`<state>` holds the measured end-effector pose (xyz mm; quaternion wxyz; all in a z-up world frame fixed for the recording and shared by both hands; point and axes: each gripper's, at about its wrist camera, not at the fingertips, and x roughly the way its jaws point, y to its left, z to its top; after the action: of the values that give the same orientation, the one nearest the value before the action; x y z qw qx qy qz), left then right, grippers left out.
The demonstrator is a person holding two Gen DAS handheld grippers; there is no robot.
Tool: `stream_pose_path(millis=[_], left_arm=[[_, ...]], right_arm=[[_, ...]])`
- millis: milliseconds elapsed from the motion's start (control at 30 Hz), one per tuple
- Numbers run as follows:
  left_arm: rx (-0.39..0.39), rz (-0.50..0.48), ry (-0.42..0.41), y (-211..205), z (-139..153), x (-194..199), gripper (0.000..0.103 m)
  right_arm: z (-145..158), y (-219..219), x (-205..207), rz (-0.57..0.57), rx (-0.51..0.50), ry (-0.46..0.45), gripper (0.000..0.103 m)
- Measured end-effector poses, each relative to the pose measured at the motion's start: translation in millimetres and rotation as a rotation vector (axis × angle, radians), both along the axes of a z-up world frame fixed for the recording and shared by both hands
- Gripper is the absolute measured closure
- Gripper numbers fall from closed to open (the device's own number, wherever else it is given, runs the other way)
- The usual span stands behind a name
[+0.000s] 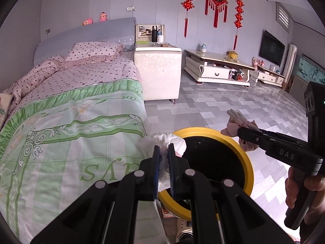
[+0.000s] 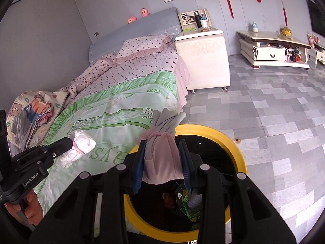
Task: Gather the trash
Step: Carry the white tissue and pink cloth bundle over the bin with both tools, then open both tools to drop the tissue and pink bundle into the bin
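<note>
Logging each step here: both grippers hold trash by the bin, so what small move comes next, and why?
Probably open the right gripper: its pink-grey bundle hangs over the yellow-rimmed bin, while the left gripper's white tissue sits at the rim.

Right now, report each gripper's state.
Left gripper: shut on white tissue.
Right gripper: shut on pink cloth, over the bin.

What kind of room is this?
Most likely a bedroom that doubles as a living room: there's a made bed with a dotted pillow, a bedside cabinet, and a TV on the wall.
</note>
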<state>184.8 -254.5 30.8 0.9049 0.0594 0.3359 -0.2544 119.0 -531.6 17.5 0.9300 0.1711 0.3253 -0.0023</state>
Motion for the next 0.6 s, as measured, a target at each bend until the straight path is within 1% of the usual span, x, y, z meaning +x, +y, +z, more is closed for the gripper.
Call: stream_pose_path(millis=[133, 300, 433, 600], left_arm=[[-0.015, -0.017, 0.059, -16.8, -17.7, 12.9, 0.095], [-0.002, -0.026, 0.090, -32.7, -36.5, 22.3, 0.095], [0.005, -0.024, 0.115, -37.2, -46.9, 27.2, 0.095], [-0.005, -0.029, 0.145, -39.1, -53.6, 30.4, 0.095]], right_arm=[[-8.6, -7.6, 13.3, -0.016, 0.001, 0.019, 0.072], [-19.9, -13.1, 28.7, -0.024, 0.014, 0.042, 0.072], [-27.6, -14.2, 36.7, -0.026, 0.019, 0.051, 0.072], [-35.6, -15.9, 39.7, -0.034, 0.032, 0.062, 0.071]])
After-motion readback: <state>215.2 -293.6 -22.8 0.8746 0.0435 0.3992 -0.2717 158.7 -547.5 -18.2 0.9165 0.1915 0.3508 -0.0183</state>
